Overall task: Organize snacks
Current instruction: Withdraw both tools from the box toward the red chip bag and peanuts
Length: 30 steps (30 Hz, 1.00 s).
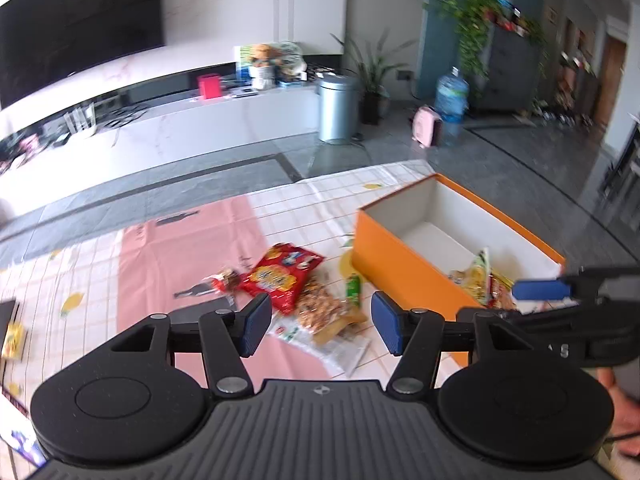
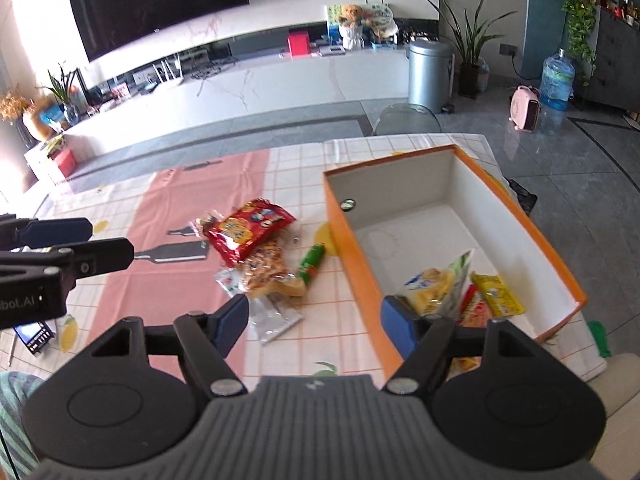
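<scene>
Both grippers hang above a table covered with a checked cloth [image 2: 288,160], each tilted downward and forward.

The left gripper [image 1: 318,326] has its jaws spread wide with nothing between the pads. Straight ahead of its fingertips, lying on the cloth, is a loose heap of snacks: a red packet [image 1: 282,274] farthest out, a clear bag of brown nuts or crackers [image 1: 320,306] just beyond the gap between the jaws, a white wrapper [image 1: 324,344] partly under that bag and nearest the gap, and a small green packet [image 1: 353,289] a little toward the right jaw. None of these touches the pads. Beyond the right jaw stands an open orange box [image 1: 394,258] with a white inside.

The right gripper [image 2: 316,322] also has its jaws spread apart and holds nothing. Its right pad sits over the near corner of the orange box [image 2: 360,264], in front of the snacks already inside: a pale yellow bag [image 2: 434,288] leaning up, a yellow packet [image 2: 498,294] beside it, and a red-orange packet [image 2: 476,312] partly hidden between them. Ahead of its left jaw lies the heap on the cloth, the red packet [image 2: 246,230] beyond, the green packet [image 2: 312,262] nearer the box wall.

In the right view the left gripper [image 2: 96,242] reaches in from the left edge.
</scene>
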Motion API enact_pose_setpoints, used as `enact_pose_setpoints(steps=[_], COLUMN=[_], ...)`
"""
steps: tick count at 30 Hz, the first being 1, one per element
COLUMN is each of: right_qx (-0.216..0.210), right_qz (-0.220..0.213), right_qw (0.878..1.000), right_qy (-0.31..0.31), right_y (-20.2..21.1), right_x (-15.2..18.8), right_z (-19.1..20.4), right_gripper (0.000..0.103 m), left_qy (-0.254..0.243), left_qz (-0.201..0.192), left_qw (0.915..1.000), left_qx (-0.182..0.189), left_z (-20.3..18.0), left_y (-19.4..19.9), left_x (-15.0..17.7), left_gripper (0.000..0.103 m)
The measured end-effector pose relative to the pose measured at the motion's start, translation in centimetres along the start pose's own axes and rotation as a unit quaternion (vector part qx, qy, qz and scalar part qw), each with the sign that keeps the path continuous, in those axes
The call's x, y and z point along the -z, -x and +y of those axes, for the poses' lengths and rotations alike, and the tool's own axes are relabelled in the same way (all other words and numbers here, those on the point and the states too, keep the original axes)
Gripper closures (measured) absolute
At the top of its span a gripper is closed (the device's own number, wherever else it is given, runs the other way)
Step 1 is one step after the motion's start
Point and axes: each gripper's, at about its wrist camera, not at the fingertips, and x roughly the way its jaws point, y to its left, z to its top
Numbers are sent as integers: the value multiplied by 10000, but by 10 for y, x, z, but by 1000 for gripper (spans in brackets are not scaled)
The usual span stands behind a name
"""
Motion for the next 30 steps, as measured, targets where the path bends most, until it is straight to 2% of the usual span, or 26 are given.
enact_pose_setpoints(steps=[6,12,18,22,30], right_qx=[-6,-134,-156,-106,67], right_qz=[-381,-476,-389,-188,-35], right_qw=[9992,9987,9986,9991,9982], right_qy=[-97,115,334,368,597], right_y=[-17,-40,-64,-87,-140], right_x=[31,46,40,30,6], right_z=[29,51,59,58,58], right_gripper=[32,32,32,32,32], left_qy=[414,377,268,61,-224], left_qz=[-160,-1,178,180,356], left_qw=[9989,9993,9993,9997,9988], left_qx=[-123,47,189,153,267], left_z=[27,38,45,49,57], left_y=[3,-14,-39,-54,-96], left_x=[24,38,34,28,13], left_gripper=[35,35,32,24,23])
